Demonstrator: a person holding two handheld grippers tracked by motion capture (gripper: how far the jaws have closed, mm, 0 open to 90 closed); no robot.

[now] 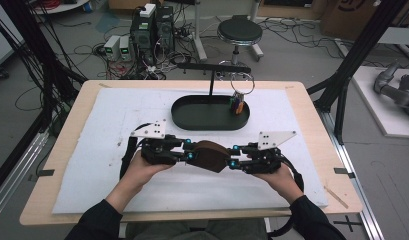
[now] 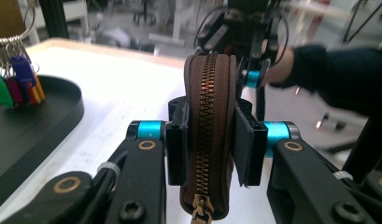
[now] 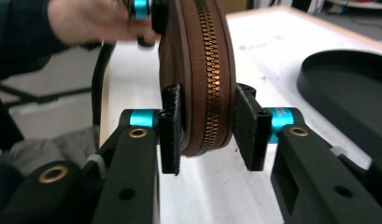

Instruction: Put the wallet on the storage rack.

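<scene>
A brown zipped pouch (image 1: 208, 156) hangs just above the white mat, held edge-up between my two grippers. My left gripper (image 1: 189, 151) is shut on its left end and my right gripper (image 1: 233, 156) on its right end. In the left gripper view the pouch (image 2: 209, 116) stands between the black pads (image 2: 175, 144), brass zipper facing me with the pull at the bottom. The right gripper view has the pouch (image 3: 198, 70) clamped by both pads (image 3: 171, 135), zipper running up its middle. A hand holds each gripper.
A black oval tray (image 1: 210, 125) lies behind the pouch on the white mat (image 1: 117, 125). A ring of keys with coloured tags (image 1: 237, 102) hangs from a black stand over its right end. The same tags (image 2: 16, 86) appear in the left gripper view.
</scene>
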